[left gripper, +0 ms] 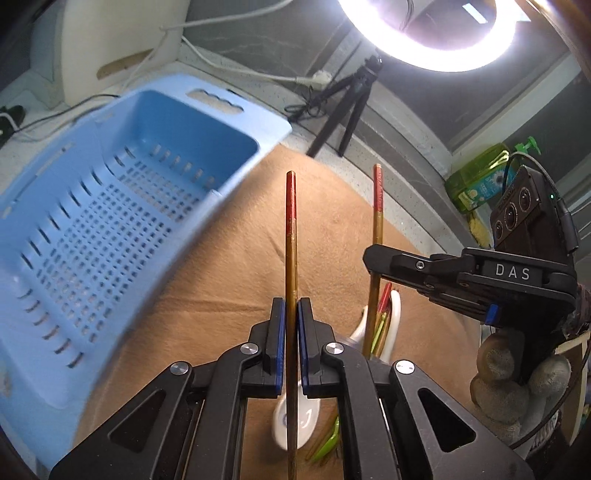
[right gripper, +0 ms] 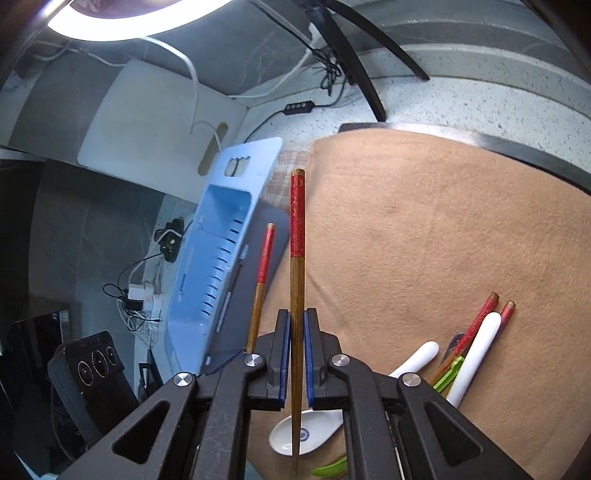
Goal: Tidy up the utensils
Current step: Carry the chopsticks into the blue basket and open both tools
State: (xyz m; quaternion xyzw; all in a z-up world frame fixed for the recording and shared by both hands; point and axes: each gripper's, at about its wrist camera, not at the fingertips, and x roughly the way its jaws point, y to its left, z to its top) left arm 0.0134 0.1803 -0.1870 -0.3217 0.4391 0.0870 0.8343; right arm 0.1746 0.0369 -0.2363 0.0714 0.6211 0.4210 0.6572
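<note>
From the left wrist view, two red-tipped wooden chopsticks were raised off the cloth: the first chopstick [left gripper: 291, 266] was clamped between the blue pads of the left gripper [left gripper: 291, 343], whose jaws were pressed tight against its thin shaft, red end pointing away from the camera. The second chopstick [left gripper: 376, 236] stood in the right gripper [left gripper: 373, 258], which entered from the right edge, held by a hand in a grey knitted glove [left gripper: 517, 384]. One blue plastic basket [left gripper: 122, 206], rectangular with slotted walls and a perforated floor, lay empty to the left, partly over the tan cloth [left gripper: 229, 258]. One white ceramic spoon [left gripper: 295, 417] showed beneath the left gripper, another partly hidden behind the right chopstick. A lit ring light [left gripper: 428, 33] on a black tripod stood behind. From the right wrist view, the right gripper [right gripper: 297, 350] was likewise closed hard on its chopstick [right gripper: 297, 258], pointed tip toward the camera, angled downward over the cloth [right gripper: 424, 229]. The left-held chopstick [right gripper: 261, 280] rose to its left, before the basket [right gripper: 221, 240]. On the cloth remained two more red-tipped chopsticks [right gripper: 476, 325], three white spoons [right gripper: 476, 350] so far as could be counted, and green plastic pieces [right gripper: 448, 373] whose number could not be determined.
</note>
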